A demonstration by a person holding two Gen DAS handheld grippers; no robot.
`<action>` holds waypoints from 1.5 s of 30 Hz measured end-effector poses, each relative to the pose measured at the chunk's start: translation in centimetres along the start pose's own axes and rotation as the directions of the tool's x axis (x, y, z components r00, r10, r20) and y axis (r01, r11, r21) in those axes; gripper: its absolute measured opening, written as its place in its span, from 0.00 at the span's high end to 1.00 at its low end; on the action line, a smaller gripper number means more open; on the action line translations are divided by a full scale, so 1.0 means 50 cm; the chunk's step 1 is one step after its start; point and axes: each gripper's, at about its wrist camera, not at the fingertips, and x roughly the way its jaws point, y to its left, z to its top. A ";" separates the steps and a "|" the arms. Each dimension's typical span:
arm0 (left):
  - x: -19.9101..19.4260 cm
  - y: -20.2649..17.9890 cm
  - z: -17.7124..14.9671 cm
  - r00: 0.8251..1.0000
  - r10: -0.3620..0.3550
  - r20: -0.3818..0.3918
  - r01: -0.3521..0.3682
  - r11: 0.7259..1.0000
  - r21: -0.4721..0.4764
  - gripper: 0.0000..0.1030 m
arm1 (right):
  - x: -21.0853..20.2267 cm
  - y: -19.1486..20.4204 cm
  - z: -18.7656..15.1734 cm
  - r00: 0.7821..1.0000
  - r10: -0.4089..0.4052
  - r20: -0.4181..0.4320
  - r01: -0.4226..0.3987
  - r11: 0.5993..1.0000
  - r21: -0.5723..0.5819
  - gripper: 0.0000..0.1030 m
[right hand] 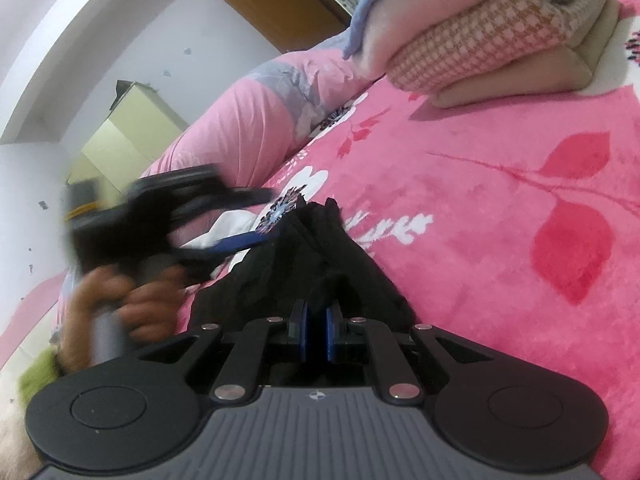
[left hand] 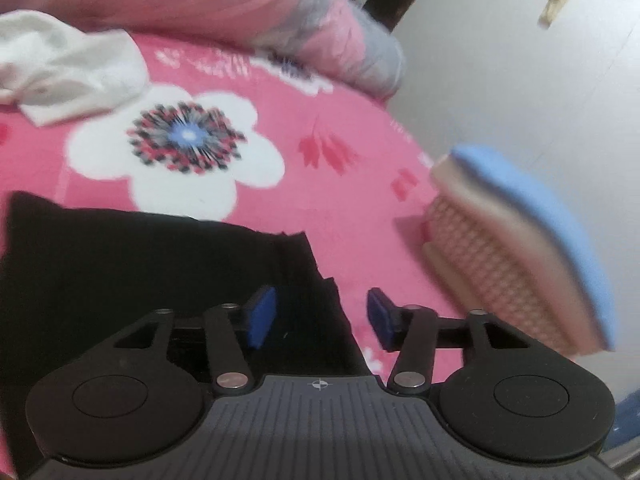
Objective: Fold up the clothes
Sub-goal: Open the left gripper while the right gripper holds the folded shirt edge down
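A black garment (left hand: 140, 272) lies on the pink flowered blanket (left hand: 340, 120), its edge running under my left gripper (left hand: 322, 316). That gripper stands open, blue pads apart and pressing on nothing. In the right wrist view the black garment (right hand: 320, 248) bunches up into my right gripper (right hand: 317, 332), whose blue pads are shut on a fold of it. The left gripper (right hand: 266, 216) shows there too, blurred, open above the garment's far end and held by a hand (right hand: 132, 300).
A crumpled white garment (left hand: 72, 76) lies at the far left of the bed. A stack of folded clothes (left hand: 512, 248) with a blue piece on top sits at the right by the white wall (left hand: 520, 80). A rolled pink quilt (left hand: 200, 0) lines the far side.
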 end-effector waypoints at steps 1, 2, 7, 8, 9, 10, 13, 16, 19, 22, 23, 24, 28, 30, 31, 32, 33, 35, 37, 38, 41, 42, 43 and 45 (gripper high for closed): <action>-0.041 0.008 -0.004 1.000 -0.005 0.024 0.005 1.000 0.003 0.47 | 0.001 -0.002 0.001 1.000 0.004 -0.006 -0.004 1.000 0.004 0.92; -0.083 0.017 -0.012 0.999 -0.006 0.045 0.006 1.000 0.001 0.47 | 0.003 -0.004 0.002 1.000 0.007 -0.013 -0.007 1.000 0.009 0.92; -0.274 0.079 -0.103 0.989 0.066 0.132 -0.063 0.998 -0.025 0.45 | 0.010 -0.008 0.009 0.998 0.021 -0.054 -0.020 1.000 0.018 0.92; -0.305 0.092 -0.130 0.987 0.084 0.135 -0.080 0.996 -0.034 0.45 | 0.009 -0.010 0.013 0.998 0.028 -0.060 -0.027 0.999 0.025 0.92; -0.331 0.101 -0.155 0.985 0.102 0.136 -0.098 0.995 -0.036 0.45 | 0.008 -0.011 0.018 0.997 0.035 -0.065 -0.033 0.999 0.033 0.92; -0.346 0.104 -0.178 0.984 0.118 0.133 -0.116 0.993 -0.023 0.45 | 0.007 -0.012 0.023 0.997 0.043 -0.070 -0.040 0.998 0.040 0.92; -0.380 0.110 -0.238 0.980 0.155 0.124 -0.157 0.987 0.007 0.45 | -0.008 -0.014 0.044 0.996 0.069 -0.056 -0.066 0.996 0.055 0.93; -0.378 0.121 -0.268 0.988 0.122 0.097 -0.119 0.992 -0.029 0.45 | -0.027 -0.010 0.068 0.997 0.077 -0.033 -0.075 0.996 0.055 0.93; -0.361 0.131 -0.280 0.994 0.090 0.066 -0.086 0.994 -0.068 0.45 | -0.035 -0.013 0.078 0.998 0.056 -0.031 -0.054 0.997 0.062 0.93; -0.349 0.136 -0.283 0.996 0.079 0.047 -0.076 0.995 -0.071 0.45 | -0.038 -0.015 0.074 0.999 0.023 -0.039 -0.021 0.998 0.054 0.93; -0.345 0.137 -0.282 0.996 0.076 0.043 -0.073 0.995 -0.069 0.45 | -0.038 -0.015 0.071 0.999 0.012 -0.044 -0.010 0.999 0.046 0.93; -0.342 0.137 -0.279 0.996 0.074 0.041 -0.071 0.995 -0.068 0.45 | -0.036 -0.017 0.068 0.999 -0.004 -0.052 0.006 0.999 0.043 0.93; -0.337 0.141 -0.277 0.997 0.064 0.033 -0.061 0.995 -0.075 0.45 | -0.021 -0.040 0.049 0.991 -0.049 -0.122 0.055 0.997 0.046 0.93; -0.337 0.144 -0.280 0.998 0.062 0.029 -0.060 0.995 -0.077 0.45 | -0.022 -0.051 0.050 0.990 -0.033 -0.138 0.043 0.997 0.069 0.92; -0.336 0.145 -0.282 0.998 0.063 0.026 -0.061 0.995 -0.078 0.45 | -0.024 -0.056 0.053 0.989 -0.022 -0.146 0.034 0.996 0.081 0.92; -0.335 0.146 -0.283 0.998 0.067 0.023 -0.065 0.995 -0.078 0.45 | -0.029 -0.063 0.060 0.989 -0.013 -0.149 0.029 0.994 0.105 0.89; -0.334 0.148 -0.283 0.997 0.072 0.019 -0.070 0.994 -0.082 0.45 | -0.034 -0.070 0.066 0.988 -0.003 -0.152 0.023 0.991 0.130 0.86; -0.335 0.153 -0.283 0.997 0.072 0.017 -0.070 0.993 -0.093 0.45 | -0.056 -0.092 0.077 0.992 0.020 -0.125 0.004 0.981 0.194 0.81; -0.339 0.156 -0.283 0.998 0.063 0.017 -0.061 0.993 -0.096 0.45 | -0.079 -0.110 0.089 0.995 0.021 -0.098 0.003 0.973 0.233 0.79; -0.341 0.155 -0.283 0.998 0.057 0.017 -0.055 0.994 -0.091 0.45 | -0.087 -0.111 0.094 0.996 0.010 -0.089 0.011 0.974 0.224 0.79; -0.334 0.149 -0.282 0.999 0.042 0.004 -0.041 0.996 -0.082 0.45 | -0.091 -0.104 0.102 0.995 0.004 -0.097 0.015 0.981 0.194 0.79; -0.331 0.146 -0.282 0.999 0.040 -0.001 -0.039 0.996 -0.077 0.45 | -0.089 -0.099 0.104 0.994 0.006 -0.105 0.013 0.983 0.183 0.79; -0.326 0.141 -0.282 0.999 0.041 -0.005 -0.041 0.997 -0.069 0.45 | -0.082 -0.095 0.103 0.993 0.014 -0.113 0.007 0.983 0.182 0.79; -0.317 0.132 -0.283 0.999 0.053 -0.011 -0.054 0.997 -0.048 0.45 | -0.071 -0.088 0.100 0.992 0.026 -0.126 -0.003 0.984 0.180 0.79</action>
